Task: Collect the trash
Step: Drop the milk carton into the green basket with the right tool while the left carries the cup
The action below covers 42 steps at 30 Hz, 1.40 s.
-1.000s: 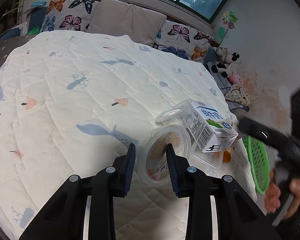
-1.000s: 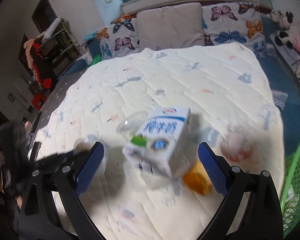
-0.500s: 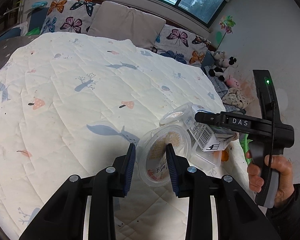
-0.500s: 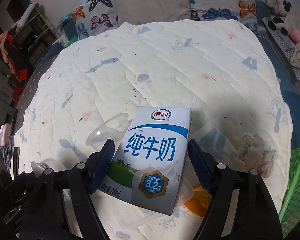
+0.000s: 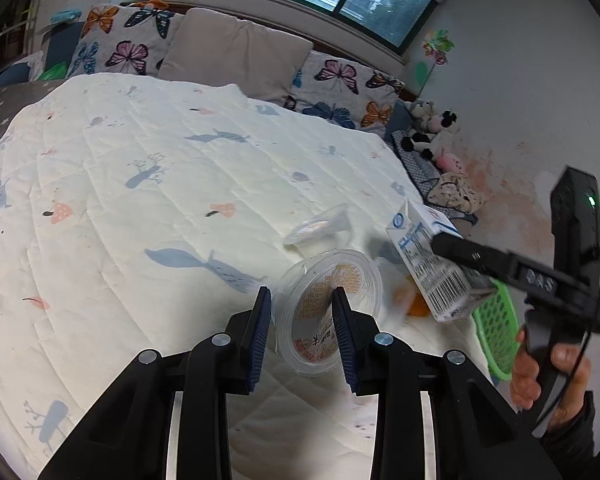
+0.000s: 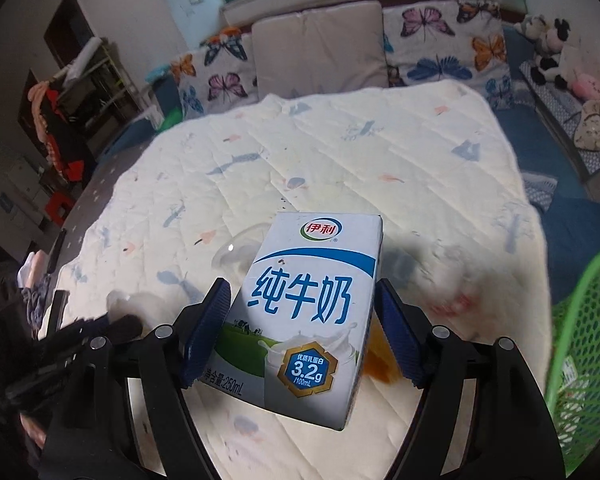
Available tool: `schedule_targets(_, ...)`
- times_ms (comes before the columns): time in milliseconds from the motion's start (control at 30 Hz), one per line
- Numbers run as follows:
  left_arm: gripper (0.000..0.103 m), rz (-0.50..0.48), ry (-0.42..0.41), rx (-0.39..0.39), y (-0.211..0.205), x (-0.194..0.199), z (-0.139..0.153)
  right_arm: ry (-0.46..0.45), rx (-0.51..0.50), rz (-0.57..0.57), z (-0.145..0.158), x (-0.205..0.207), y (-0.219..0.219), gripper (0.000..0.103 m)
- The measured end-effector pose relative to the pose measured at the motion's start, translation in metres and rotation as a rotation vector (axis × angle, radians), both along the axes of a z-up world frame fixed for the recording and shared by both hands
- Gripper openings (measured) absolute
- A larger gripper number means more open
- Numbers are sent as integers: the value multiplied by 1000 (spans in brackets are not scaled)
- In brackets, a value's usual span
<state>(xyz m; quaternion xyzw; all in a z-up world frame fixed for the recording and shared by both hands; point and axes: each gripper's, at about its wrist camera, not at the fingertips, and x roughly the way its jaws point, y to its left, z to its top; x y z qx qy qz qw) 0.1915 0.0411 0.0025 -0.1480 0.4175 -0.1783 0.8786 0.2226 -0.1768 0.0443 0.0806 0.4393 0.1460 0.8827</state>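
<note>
My left gripper (image 5: 300, 320) is shut on a clear plastic cup (image 5: 324, 308) with an orange printed label, held just above the quilt. My right gripper (image 6: 302, 328) is shut on a white and blue milk carton (image 6: 312, 300), lifted off the quilt; the carton (image 5: 428, 264) and the right gripper (image 5: 512, 272) also show at the right of the left wrist view. A second clear cup (image 5: 320, 228) lies on its side on the quilt. An orange piece (image 6: 380, 364) shows behind the carton. A crumpled white wrapper (image 6: 456, 292) lies blurred at the right.
A cream quilt (image 5: 160, 184) covers the round surface. A green mesh basket (image 6: 580, 344) stands at the right edge, also seen in the left wrist view (image 5: 496, 332). Butterfly cushions (image 5: 128, 44) and stuffed toys (image 5: 432, 128) line the back.
My right gripper closed on the milk carton and lifted it up off the quilt. My left gripper keeps its hold on the plastic cup and has shifted only slightly.
</note>
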Motion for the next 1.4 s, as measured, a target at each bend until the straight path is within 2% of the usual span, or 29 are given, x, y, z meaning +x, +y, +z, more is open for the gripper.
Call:
schedule_targets(300,31,-100,-15,-11,-46,-13,14,-61,43,-77,12,-63,-60,73)
schedule_targets(667,31,-248,-19,5,-134,-19,24,-58,-5,-257,1,-115,-159,73)
schedule_targets(1000,31,-356,-9,31,-214,-18,27,-7,-80,-412,-29,-132,-242,74)
schedule_targets(1200,31,-393,-2,62,-249,-14,27,34,-74,-452,-54,-132,-271,74)
schedule_targets(1400,31,-435,13,87,-282,-11,23,39,-61,-467,-63,-134,-286,78)
